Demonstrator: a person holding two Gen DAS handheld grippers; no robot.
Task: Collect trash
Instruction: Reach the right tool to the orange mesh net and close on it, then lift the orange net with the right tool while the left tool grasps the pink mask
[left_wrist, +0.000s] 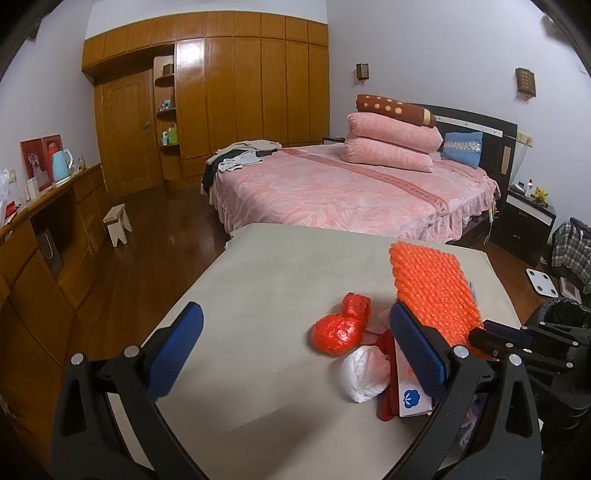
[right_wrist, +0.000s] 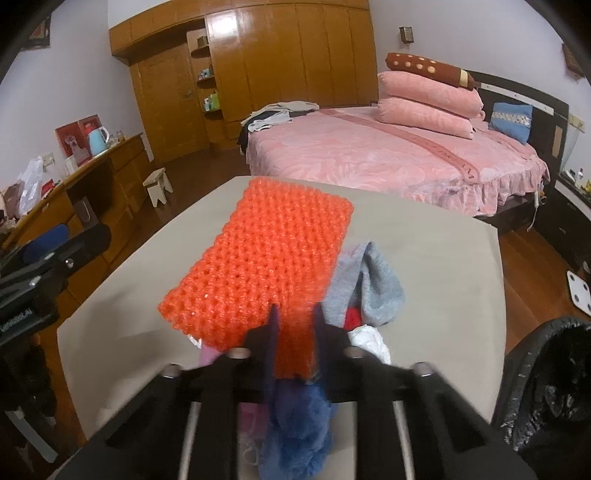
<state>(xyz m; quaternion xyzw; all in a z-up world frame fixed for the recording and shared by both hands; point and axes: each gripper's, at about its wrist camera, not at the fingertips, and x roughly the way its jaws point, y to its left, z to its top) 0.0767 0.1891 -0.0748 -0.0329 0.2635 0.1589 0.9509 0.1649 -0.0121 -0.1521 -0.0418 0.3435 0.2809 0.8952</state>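
Trash lies heaped near the right edge of the beige table (left_wrist: 280, 266): an orange bubble-wrap sheet (right_wrist: 266, 258), flat, oblong and nubbly; two red crumpled plastic balls (left_wrist: 338, 334), glossy and crinkled; a white plastic wad (left_wrist: 364, 374); a soft grey sock (right_wrist: 369, 284). The right gripper (right_wrist: 295, 314) has its blue pads clamped on the sheet's near edge. The left gripper (left_wrist: 295, 347) hangs with jaws spread wide, gripping nothing, over the balls. A black-lined bin (right_wrist: 554, 369) stands beside the table.
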